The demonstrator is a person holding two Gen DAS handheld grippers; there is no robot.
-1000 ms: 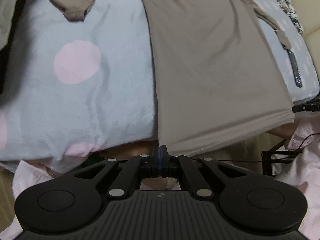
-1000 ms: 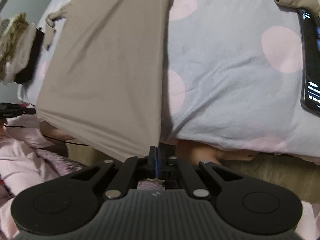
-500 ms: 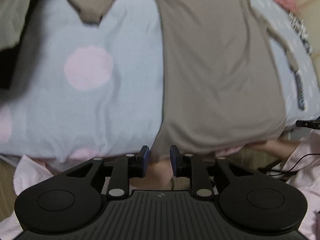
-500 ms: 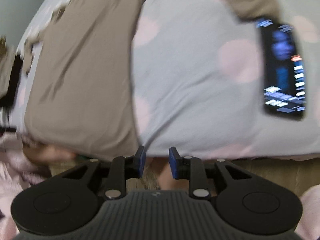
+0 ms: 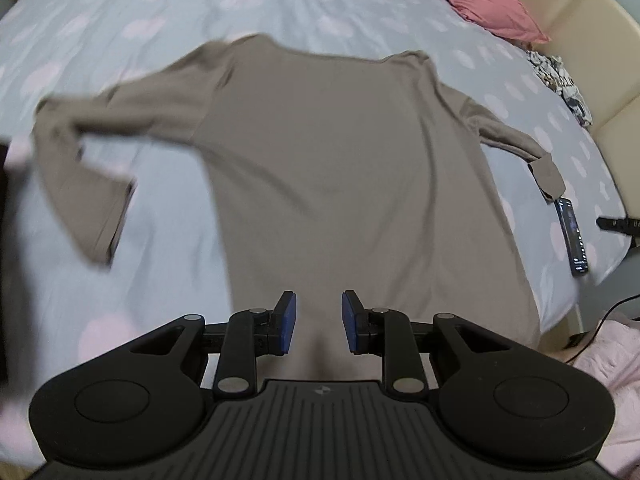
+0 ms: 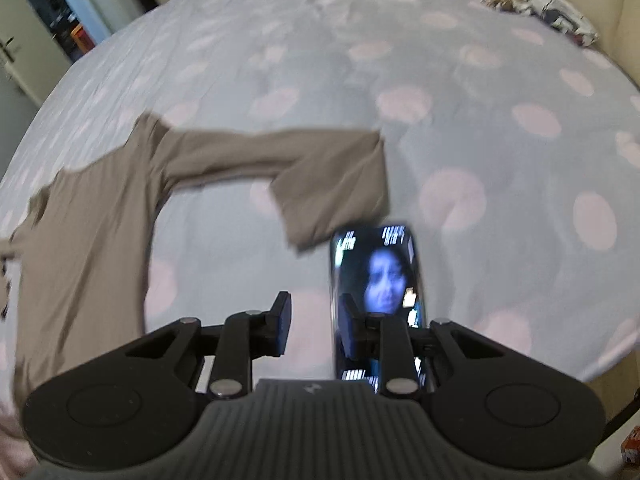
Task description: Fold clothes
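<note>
Spotted bedspread (image 5: 280, 12), unbranded taupe shirt (image 5: 340, 168), phone (image 6: 378, 276) text illegible

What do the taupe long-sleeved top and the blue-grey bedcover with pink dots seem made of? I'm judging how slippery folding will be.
Taupe long-sleeved top: apparently thin matte knit, probably jersey; it drapes limply with soft creases. Blue-grey bedcover with pink dots: likely matte woven cotton, faintly wrinkled; blur leaves weave unclear.

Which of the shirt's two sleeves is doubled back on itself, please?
The sleeve whose cuff lies beside the phone; the other sleeve runs straight out.
</note>
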